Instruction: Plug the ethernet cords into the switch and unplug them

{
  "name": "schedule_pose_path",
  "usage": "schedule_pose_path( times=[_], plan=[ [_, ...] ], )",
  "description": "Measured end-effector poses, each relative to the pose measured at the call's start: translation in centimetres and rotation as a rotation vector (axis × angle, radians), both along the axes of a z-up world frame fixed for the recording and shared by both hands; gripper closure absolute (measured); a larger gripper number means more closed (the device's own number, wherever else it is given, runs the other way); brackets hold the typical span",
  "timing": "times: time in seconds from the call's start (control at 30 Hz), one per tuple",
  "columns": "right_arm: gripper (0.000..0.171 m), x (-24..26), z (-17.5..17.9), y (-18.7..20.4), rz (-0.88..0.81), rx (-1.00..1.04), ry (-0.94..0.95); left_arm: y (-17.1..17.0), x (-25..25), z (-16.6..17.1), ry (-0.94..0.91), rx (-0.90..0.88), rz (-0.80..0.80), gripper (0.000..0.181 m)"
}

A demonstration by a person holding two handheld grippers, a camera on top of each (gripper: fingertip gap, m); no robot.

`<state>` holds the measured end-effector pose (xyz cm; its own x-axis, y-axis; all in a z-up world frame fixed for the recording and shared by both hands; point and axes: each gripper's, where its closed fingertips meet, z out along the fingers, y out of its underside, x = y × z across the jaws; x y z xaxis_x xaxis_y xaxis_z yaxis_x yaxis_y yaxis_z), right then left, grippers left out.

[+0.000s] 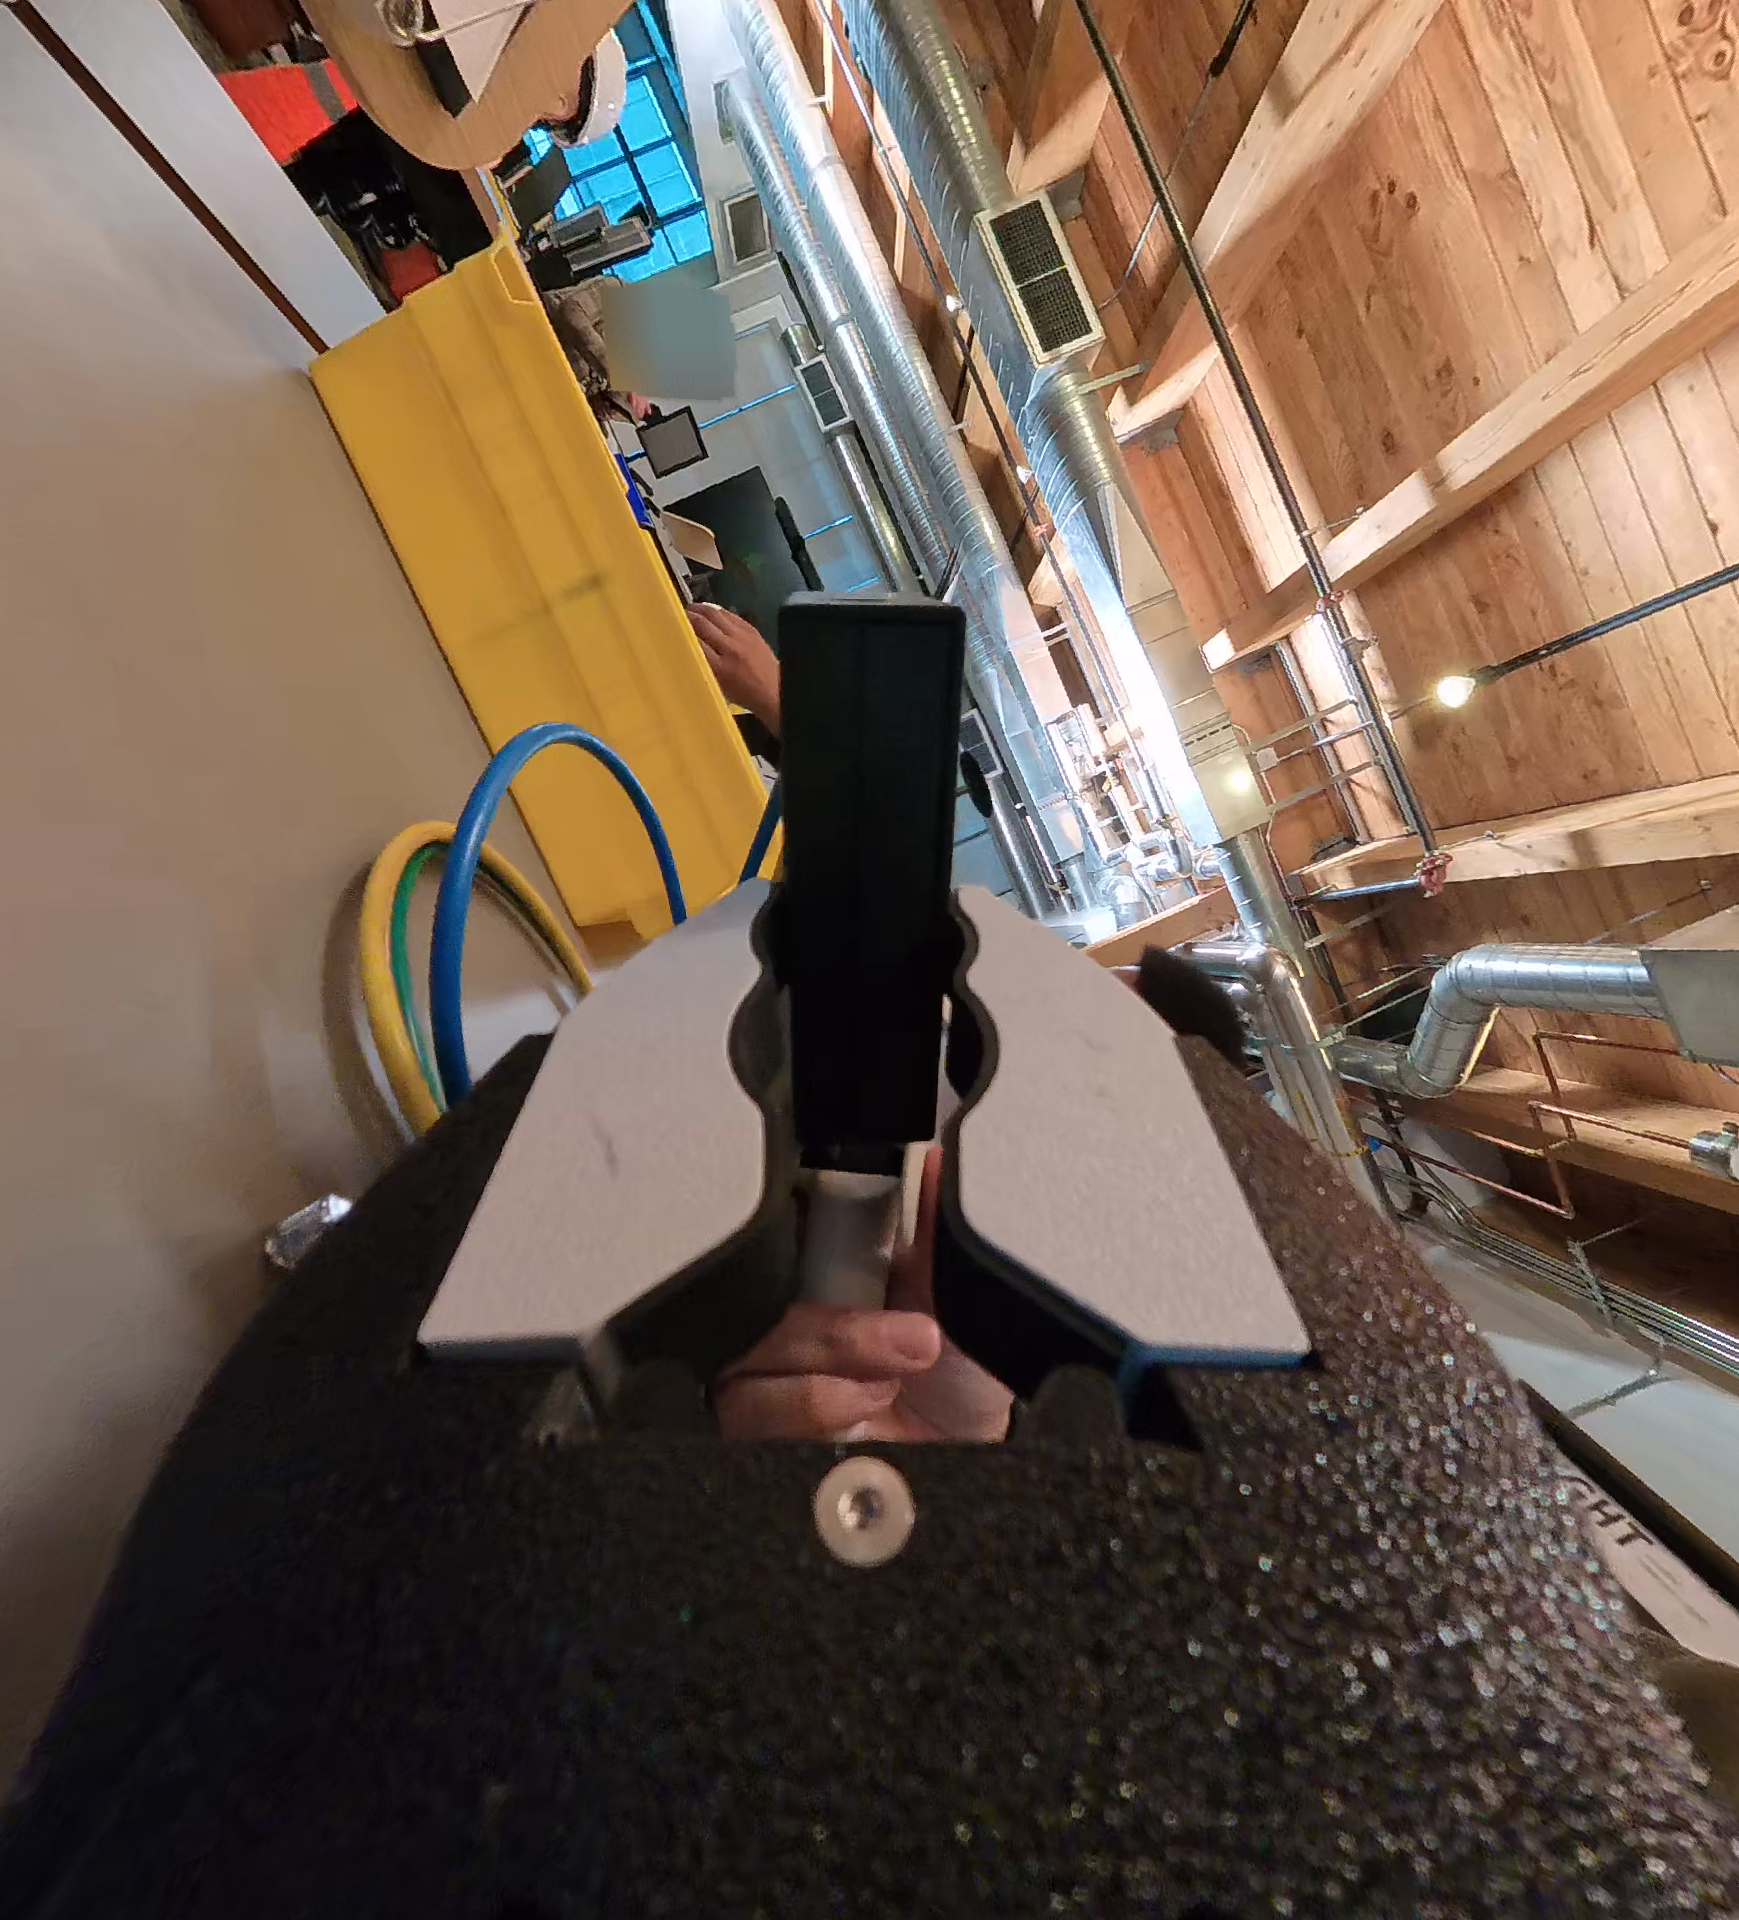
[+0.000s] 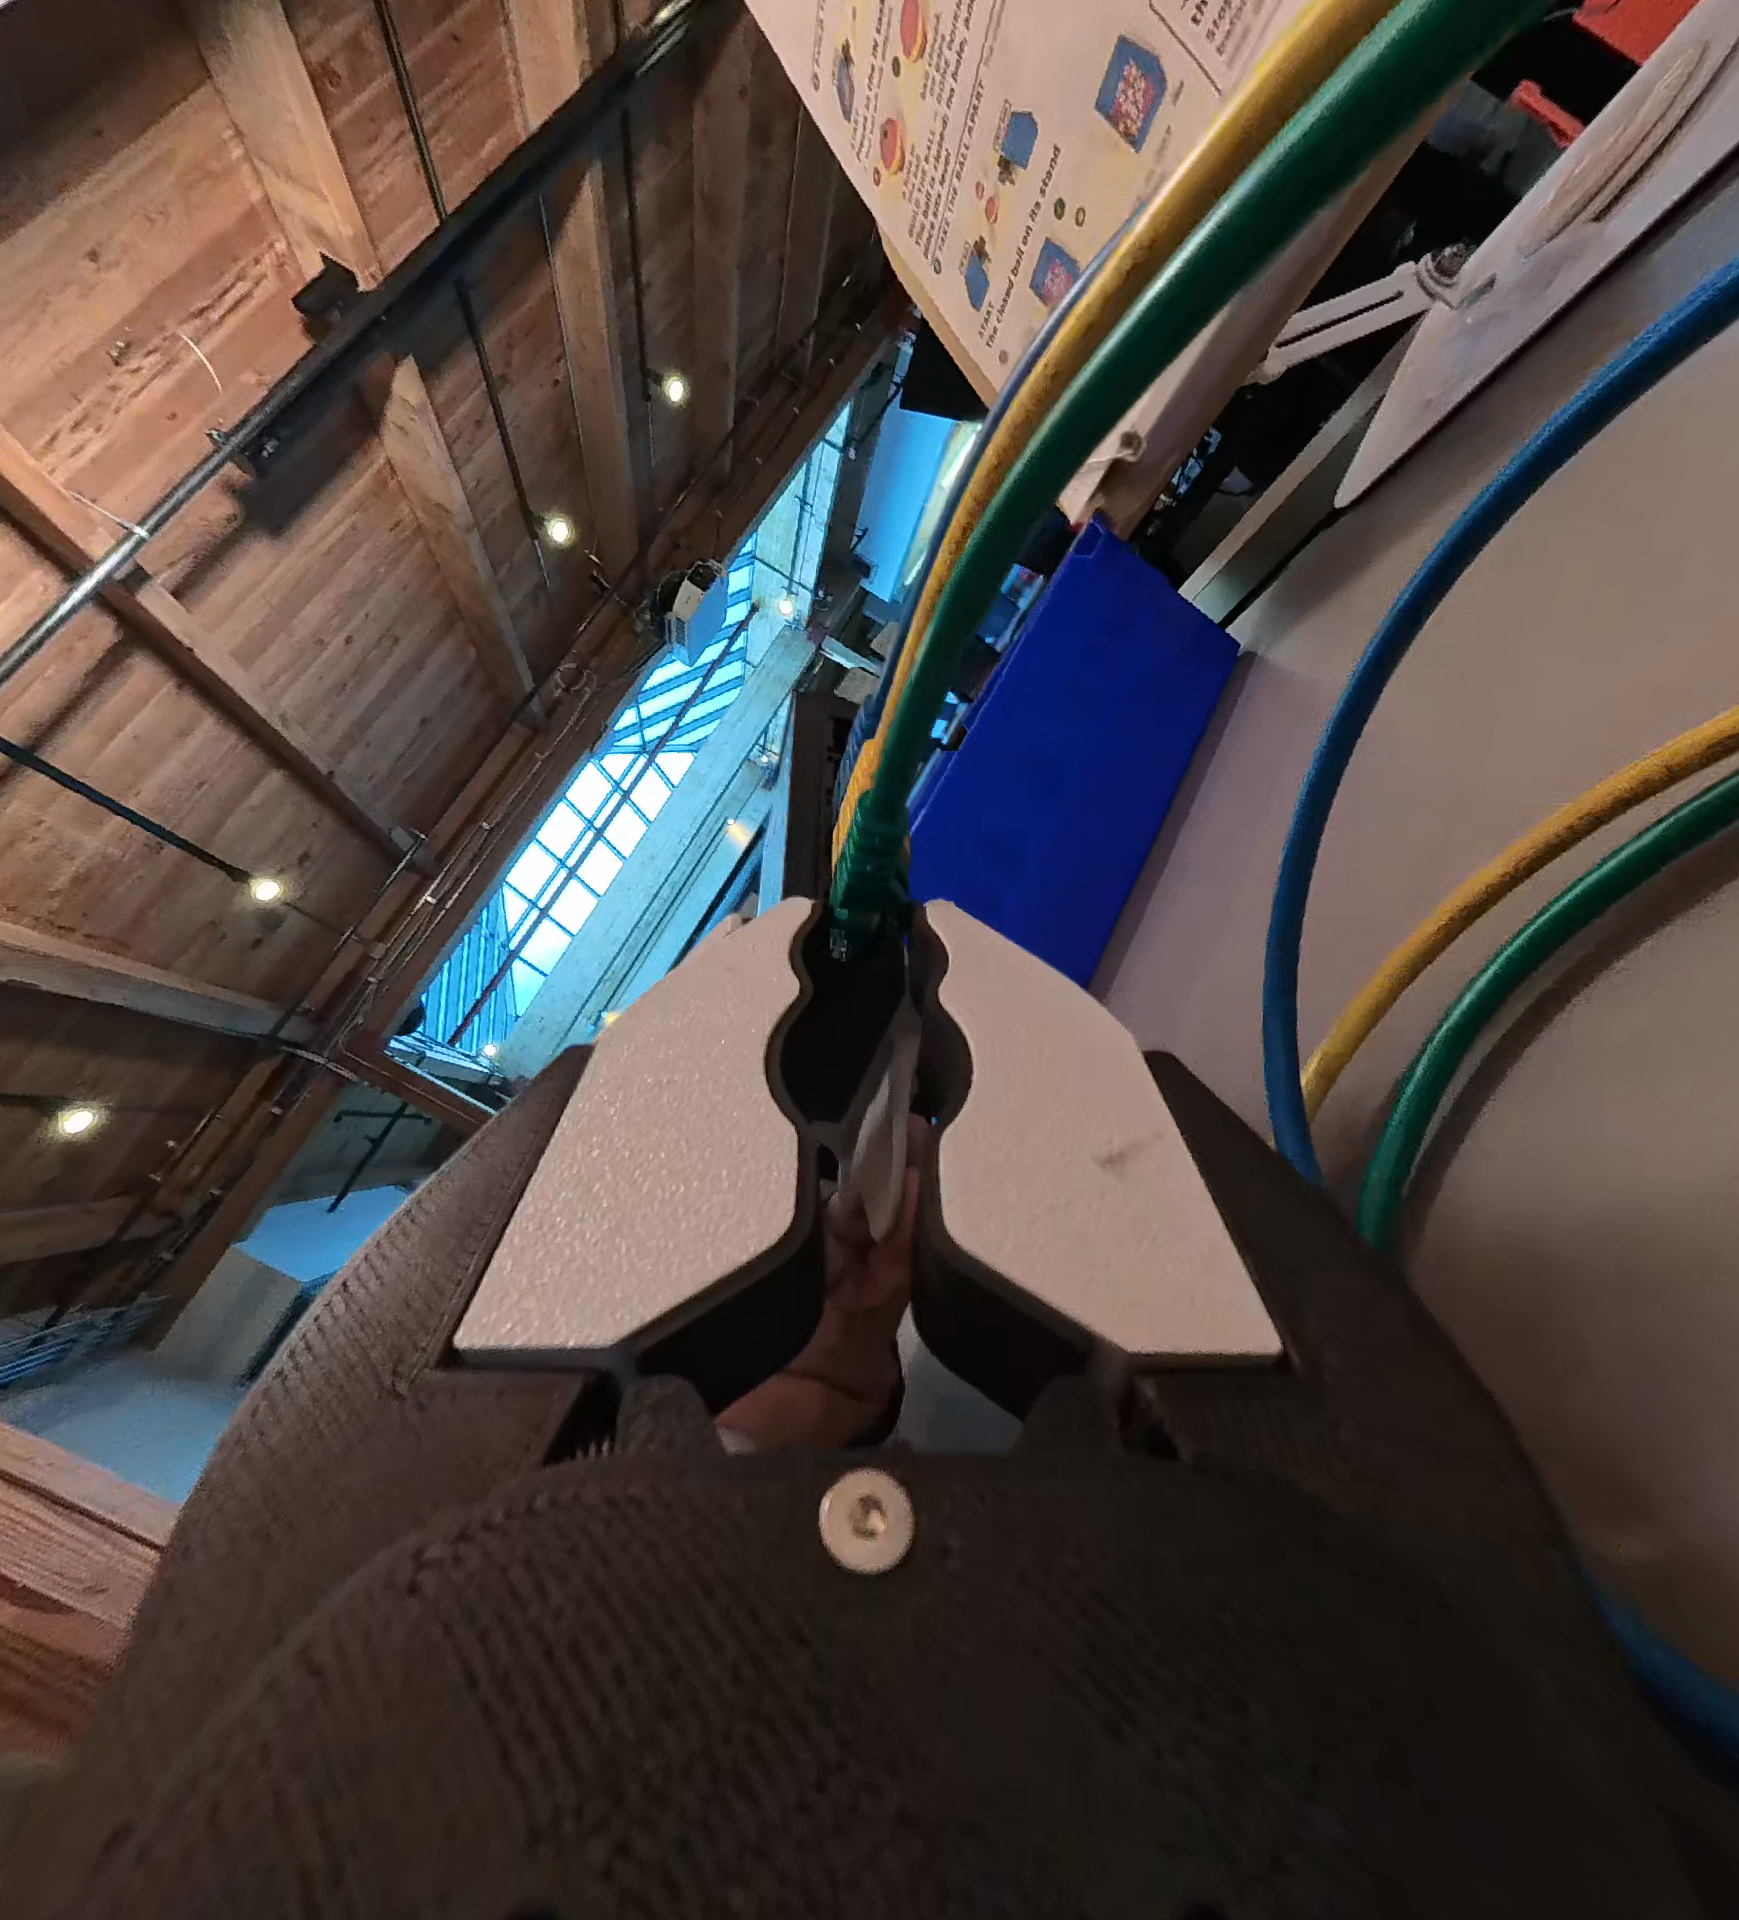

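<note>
In the left wrist view my left gripper [image 1: 863,935] is shut on the black box-shaped switch [image 1: 867,831], which stands end-on between the fingers. Blue [image 1: 491,831], yellow [image 1: 382,935] and green cords loop on the beige table [image 1: 117,727] behind it. In the right wrist view my right gripper [image 2: 870,925] is shut on the green ethernet cord's plug [image 2: 870,883]. The green cord [image 2: 1104,436] arcs up and away. Yellow [image 2: 1083,343] and blue cords run beside it. The switch's ports are hidden.
A yellow bin [image 1: 532,582] stands on the table past the cords. A blue bin [image 2: 1062,769] sits by the table edge in the right wrist view. A printed sheet [image 2: 1000,145] hangs above. A person's hand [image 1: 735,655] shows behind the switch. Only a small space, under 4 cm, lies between the two pairs of fingers.
</note>
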<state>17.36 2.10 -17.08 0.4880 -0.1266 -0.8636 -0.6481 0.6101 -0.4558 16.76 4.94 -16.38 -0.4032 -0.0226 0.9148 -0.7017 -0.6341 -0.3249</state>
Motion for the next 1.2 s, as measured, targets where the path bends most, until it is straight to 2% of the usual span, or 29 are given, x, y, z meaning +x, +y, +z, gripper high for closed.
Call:
schedule_pose_path(
  times=[0.63, 0.87, 1.2],
  plan=[
    [0.157, 0.0, 0.0, -0.1, -0.012, -0.048, -0.066, -0.2, -0.2, 0.0, -0.086, 0.014, 0.032, 0.154],
    [0.157, 0.3, -0.9, 0.1, -0.028, 0.043, 0.050, 0.0, 0.1, -0.8, -0.058, 0.026, 0.062, 0.154],
    [0.157, 0.1, -0.7, 0.4, -0.034, 0.077, 0.055, 0.4, 0.1, -0.5, -0.060, 0.004, 0.085, 0.154]
  ],
)
